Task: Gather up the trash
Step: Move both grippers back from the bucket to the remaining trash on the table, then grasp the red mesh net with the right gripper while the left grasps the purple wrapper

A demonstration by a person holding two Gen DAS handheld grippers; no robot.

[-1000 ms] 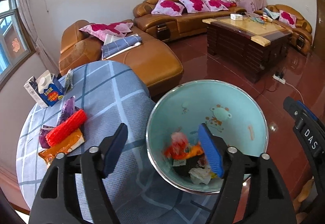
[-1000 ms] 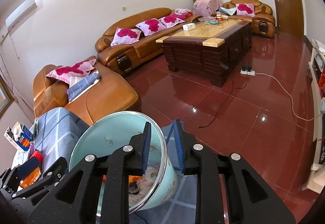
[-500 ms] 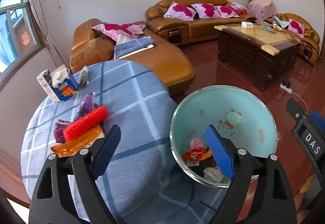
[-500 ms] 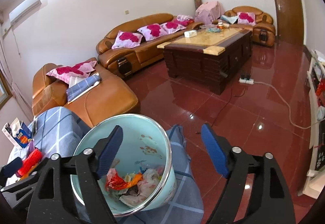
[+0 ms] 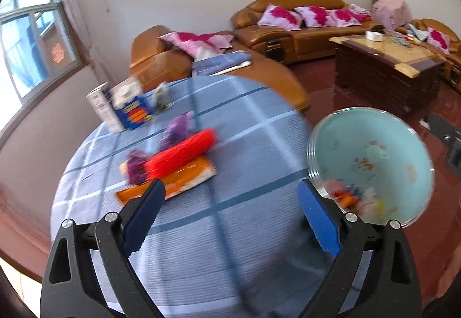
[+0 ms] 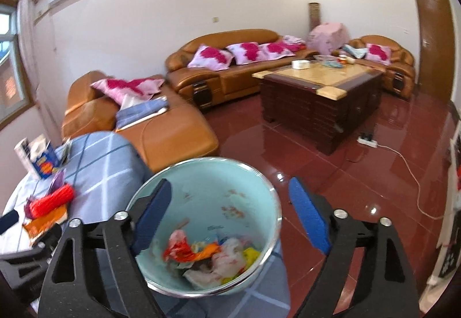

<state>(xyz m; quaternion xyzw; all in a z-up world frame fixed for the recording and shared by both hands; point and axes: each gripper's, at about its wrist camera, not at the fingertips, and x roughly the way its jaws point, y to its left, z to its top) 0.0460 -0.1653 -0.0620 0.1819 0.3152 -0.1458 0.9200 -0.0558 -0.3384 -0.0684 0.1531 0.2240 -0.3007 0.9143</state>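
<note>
Through my left claw (image 5: 229, 220), spread wide and empty, the view has swung from the bin (image 5: 371, 165) to the red wrapper (image 5: 181, 152) on the table (image 5: 259, 127): my next pickup. My right claw (image 6: 229, 214), clenched on the rim a second ago, has released it and hangs over the trash (image 6: 213, 256) inside

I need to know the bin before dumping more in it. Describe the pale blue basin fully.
The basin is a round, deep bowl, pale blue inside with small cartoon prints and a shiny metallic rim. It sits upright at the table's edge on the blue checked cloth. Crumpled wrappers, red, orange, yellow and white, lie in its bottom. Neither gripper holds it.
</note>
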